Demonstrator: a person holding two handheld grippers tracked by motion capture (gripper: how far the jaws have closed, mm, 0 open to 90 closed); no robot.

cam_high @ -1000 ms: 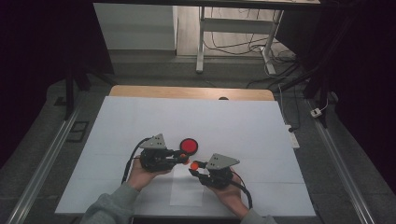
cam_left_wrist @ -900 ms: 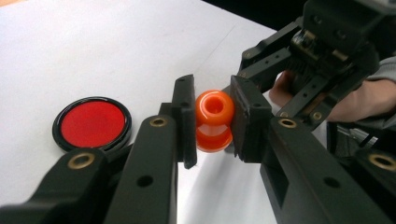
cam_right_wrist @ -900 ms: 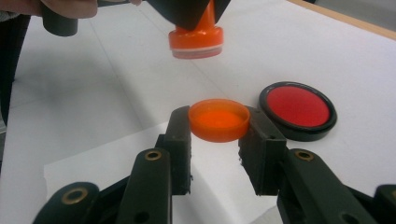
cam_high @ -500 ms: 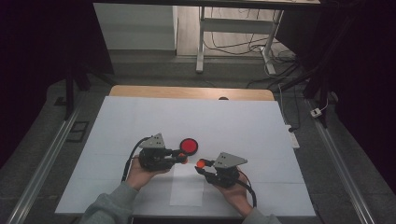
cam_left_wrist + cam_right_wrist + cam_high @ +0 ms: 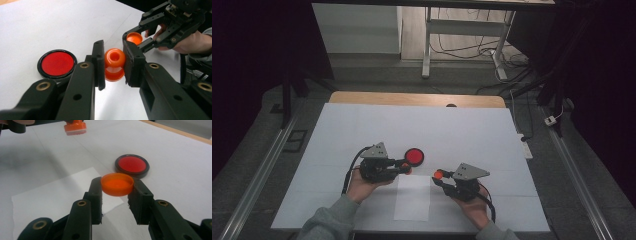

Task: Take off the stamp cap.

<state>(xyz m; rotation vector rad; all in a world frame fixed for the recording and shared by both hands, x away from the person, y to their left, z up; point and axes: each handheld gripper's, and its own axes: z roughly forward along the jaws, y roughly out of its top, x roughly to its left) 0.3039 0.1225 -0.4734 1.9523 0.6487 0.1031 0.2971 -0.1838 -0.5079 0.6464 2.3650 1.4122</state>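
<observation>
A: What is the left gripper [image 5: 113, 67] holding now?

B: Its jaws are pinching an orange stamp [image 5: 114, 64] from both sides. The stamp is sitting between the jaw tips, its knob end pointing toward the camera, and it is hanging a little above the white table [image 5: 37, 27].

A: And the right gripper [image 5: 116, 188]?

B: It is gripping a shallow orange cap [image 5: 117, 184], open side up, between its jaw tips. The cap is also being held above the table, not resting on it.

A: What is lying around them?

B: Just under and in front of the right gripper a white sheet of paper [image 5: 55, 192] is lying flat. In the high view this paper [image 5: 413, 197] is sitting between the two hands, nearer to the person than both jaw tips. Beyond the right gripper's cap, a round red pad in a black ring [image 5: 132, 165] is resting on the table. From the left gripper it is lying to the left of the jaws, just beside them.

A: Is something standing in the way between the two grippers?

B: No, the space between stamp and cap is looking open. From the left gripper view the other gripper is showing farther off, past the stamp, with the cap in its tips. Far behind, a wooden table edge [image 5: 412, 98] is showing, and cables [image 5: 462, 47] are lying on the floor.
</observation>
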